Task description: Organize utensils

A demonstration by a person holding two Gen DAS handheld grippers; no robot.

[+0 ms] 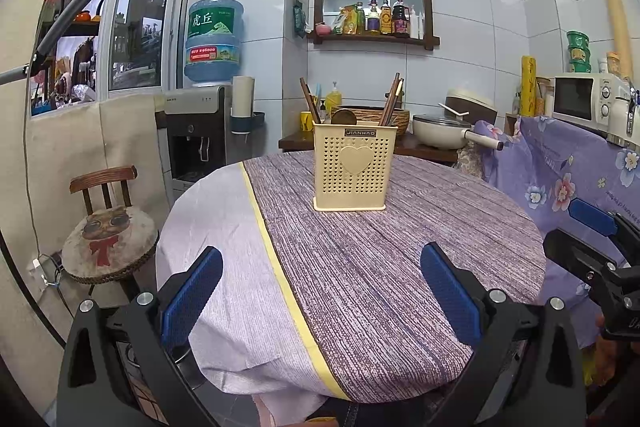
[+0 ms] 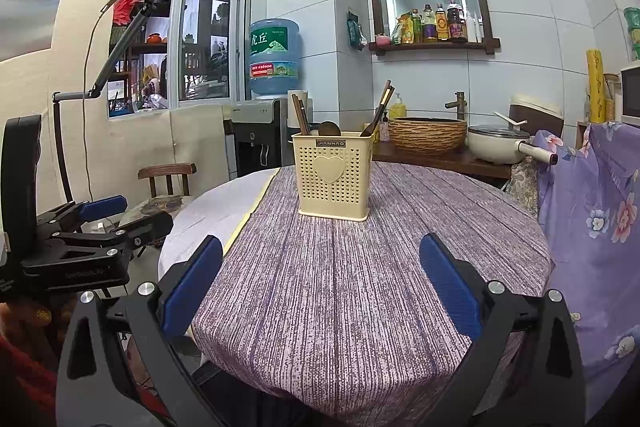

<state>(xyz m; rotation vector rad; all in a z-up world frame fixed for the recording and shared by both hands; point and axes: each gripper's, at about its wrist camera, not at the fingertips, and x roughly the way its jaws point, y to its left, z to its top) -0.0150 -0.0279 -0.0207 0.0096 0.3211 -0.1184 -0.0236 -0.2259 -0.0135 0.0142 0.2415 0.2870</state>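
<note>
A cream perforated utensil holder (image 1: 351,167) with a heart on its front stands upright at the far side of the round table (image 1: 400,267); it also shows in the right wrist view (image 2: 333,175). Dark wooden chopsticks (image 1: 392,101) and a wooden spoon (image 1: 343,116) stick out of its top, as the right wrist view shows too: chopsticks (image 2: 379,111), spoon (image 2: 328,128). My left gripper (image 1: 320,291) is open and empty over the table's near edge. My right gripper (image 2: 320,279) is open and empty, beside the left one (image 2: 100,215).
A wooden chair (image 1: 108,223) with a cat cushion stands left of the table. A floral purple cloth (image 1: 580,167) hangs at the right. Behind are a water dispenser (image 1: 200,135), a woven basin (image 2: 427,134), a pan (image 2: 500,143) and a microwave (image 1: 588,99).
</note>
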